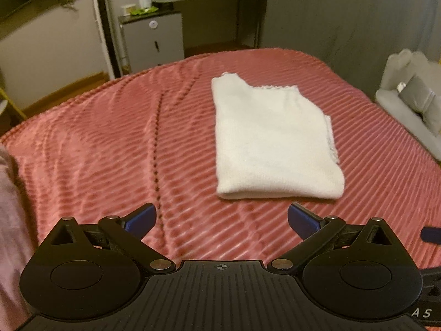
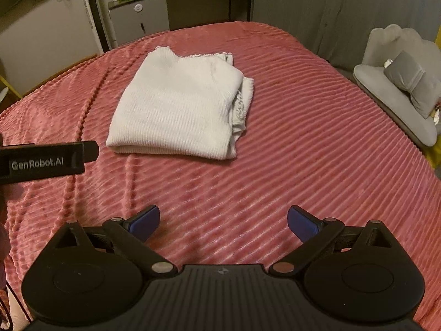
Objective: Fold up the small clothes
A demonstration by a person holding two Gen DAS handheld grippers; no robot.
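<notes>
From the left wrist, the left gripper [image 1: 222,216] hangs released above the pink bedspread [image 1: 110,149]; the white top [image 1: 271,140] lies folded ahead, apparently finished. From the right wrist, the right gripper [image 2: 223,220] gapes empty too (no container holds anything here).

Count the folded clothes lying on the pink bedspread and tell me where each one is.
1. A white knit garment lies folded on the pink bedspread, ahead of both open hand-held grippers, touched by neither. The bed's near edge is hidden behind them, so more could lie there.
</notes>
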